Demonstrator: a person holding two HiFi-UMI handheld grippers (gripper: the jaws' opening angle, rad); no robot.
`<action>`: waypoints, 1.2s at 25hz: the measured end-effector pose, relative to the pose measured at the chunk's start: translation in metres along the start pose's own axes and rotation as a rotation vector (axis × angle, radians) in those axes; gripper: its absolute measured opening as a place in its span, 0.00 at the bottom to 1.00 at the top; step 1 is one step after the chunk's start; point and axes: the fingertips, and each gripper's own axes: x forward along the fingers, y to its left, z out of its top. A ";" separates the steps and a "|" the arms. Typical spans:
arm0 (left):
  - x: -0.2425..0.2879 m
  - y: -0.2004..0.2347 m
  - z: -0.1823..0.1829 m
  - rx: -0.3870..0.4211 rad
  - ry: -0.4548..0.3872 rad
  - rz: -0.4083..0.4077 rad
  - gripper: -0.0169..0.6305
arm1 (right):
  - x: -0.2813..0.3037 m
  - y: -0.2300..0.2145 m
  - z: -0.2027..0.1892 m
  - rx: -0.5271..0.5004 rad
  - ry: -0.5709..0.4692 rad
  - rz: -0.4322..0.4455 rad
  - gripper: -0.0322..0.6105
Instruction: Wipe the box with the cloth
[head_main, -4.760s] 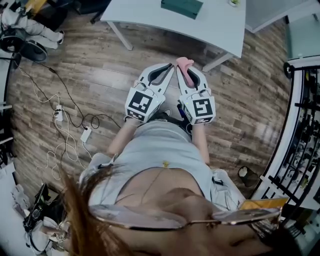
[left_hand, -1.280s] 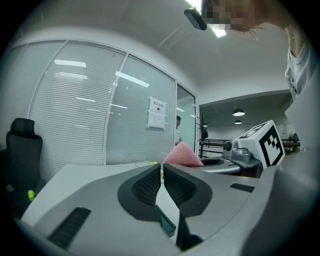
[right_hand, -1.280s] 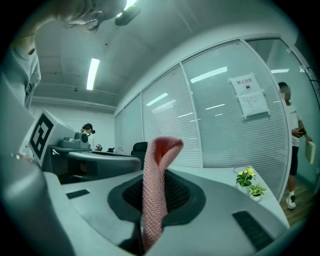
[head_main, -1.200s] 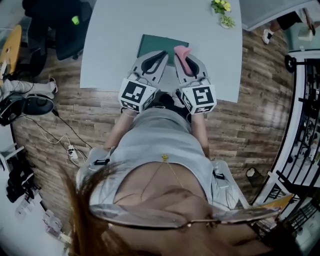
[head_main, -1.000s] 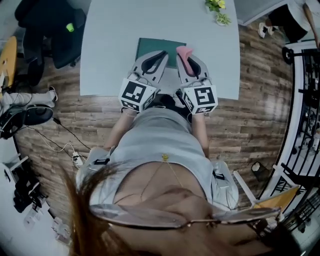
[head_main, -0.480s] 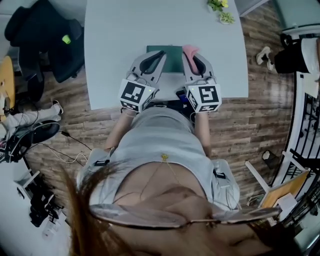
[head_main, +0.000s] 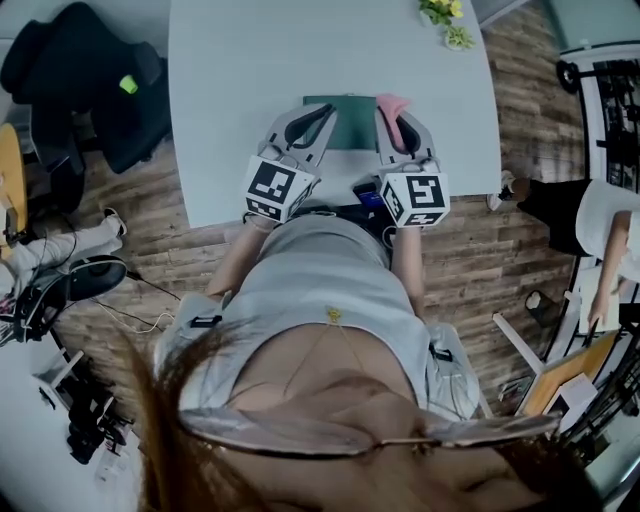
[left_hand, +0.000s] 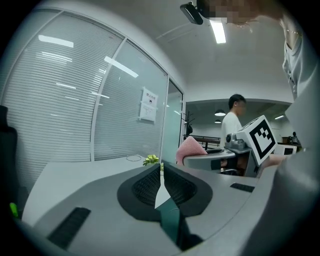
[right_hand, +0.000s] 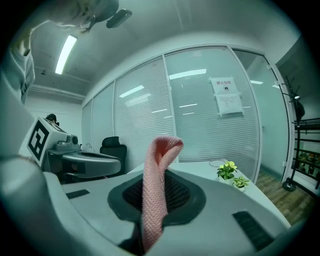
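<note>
While between jaws (right), cloth (right_hand: 153, 195) upright

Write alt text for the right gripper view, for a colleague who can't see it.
The right claw is shut on a pink cloth, which stands up out of it and folds over at the top. Beyond lie a white table with a small potted plant, and a glass wall with blinds.

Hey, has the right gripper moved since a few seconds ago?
Yes. The right gripper, shut on the pink cloth, was over floor short of the table; now it is past the table's near edge, at the green box.
</note>
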 end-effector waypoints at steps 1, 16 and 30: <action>0.000 0.001 -0.003 -0.001 0.005 -0.002 0.09 | 0.000 -0.001 -0.002 -0.002 0.006 -0.006 0.13; -0.005 0.017 -0.058 0.034 0.128 0.020 0.09 | -0.001 -0.014 -0.037 -0.055 0.124 -0.082 0.13; -0.008 0.029 -0.175 -0.023 0.380 -0.020 0.28 | -0.006 -0.035 -0.091 -0.016 0.250 -0.175 0.13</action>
